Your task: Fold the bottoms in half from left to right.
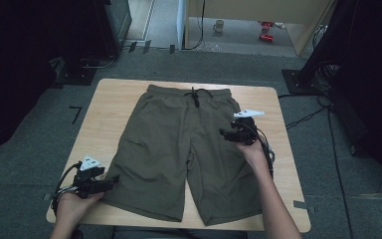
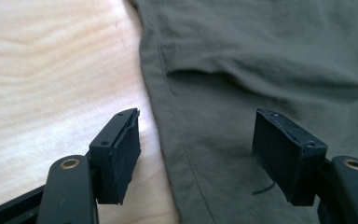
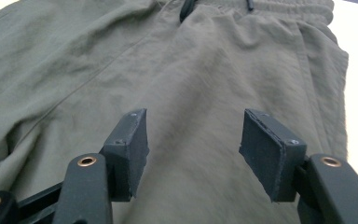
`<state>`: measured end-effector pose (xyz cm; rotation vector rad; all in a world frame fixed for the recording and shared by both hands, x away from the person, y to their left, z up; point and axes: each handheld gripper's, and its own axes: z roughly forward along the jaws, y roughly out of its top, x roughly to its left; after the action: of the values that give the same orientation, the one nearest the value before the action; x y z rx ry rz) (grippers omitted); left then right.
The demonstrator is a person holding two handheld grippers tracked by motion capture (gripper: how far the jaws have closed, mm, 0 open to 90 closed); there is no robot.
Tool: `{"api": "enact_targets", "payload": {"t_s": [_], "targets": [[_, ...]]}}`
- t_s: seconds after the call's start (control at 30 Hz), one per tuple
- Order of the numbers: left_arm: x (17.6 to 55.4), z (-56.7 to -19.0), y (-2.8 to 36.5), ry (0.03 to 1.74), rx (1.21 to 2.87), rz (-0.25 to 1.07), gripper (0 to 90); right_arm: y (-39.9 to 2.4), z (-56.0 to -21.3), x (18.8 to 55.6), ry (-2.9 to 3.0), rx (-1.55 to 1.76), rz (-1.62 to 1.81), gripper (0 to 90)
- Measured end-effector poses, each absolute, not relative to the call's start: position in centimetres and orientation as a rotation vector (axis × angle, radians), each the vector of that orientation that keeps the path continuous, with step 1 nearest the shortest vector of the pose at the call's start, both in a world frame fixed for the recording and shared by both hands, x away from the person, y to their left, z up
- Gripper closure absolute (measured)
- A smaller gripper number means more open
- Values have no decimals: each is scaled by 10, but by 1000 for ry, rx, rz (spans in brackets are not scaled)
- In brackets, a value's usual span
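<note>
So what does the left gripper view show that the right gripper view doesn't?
The left gripper view takes in bare wooden table and the shorts' side seam running along the edge, with the left gripper open astride that edge. The right gripper view has the waistband and black drawstring, beyond the open right gripper. Both share the olive shorts.

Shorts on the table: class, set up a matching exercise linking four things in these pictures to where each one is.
Things:
1. shorts
2. drawstring
3. left hand-held gripper
4. right hand-held gripper

Places:
A. over the shorts' right side, below the waistband
B. spread flat across the wooden table
C. at the middle of the waistband, far side
D. at the outer edge of the left leg, near side

Pairs: 1-B, 2-C, 3-D, 4-A
</note>
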<state>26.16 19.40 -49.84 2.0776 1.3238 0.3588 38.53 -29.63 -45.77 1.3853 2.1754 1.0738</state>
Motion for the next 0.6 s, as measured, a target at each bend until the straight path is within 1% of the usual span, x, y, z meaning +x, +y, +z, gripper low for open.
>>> {"api": "enact_targets", "payload": {"t_s": [0.27,0.6], "targets": [[256,-503,191,1306,2078,390,334,-280,-456,395,2184,1366,1089,399],[246,-512,189,1241,2055,490,324,-254,-451,407,2202,1350,1107,406]]}}
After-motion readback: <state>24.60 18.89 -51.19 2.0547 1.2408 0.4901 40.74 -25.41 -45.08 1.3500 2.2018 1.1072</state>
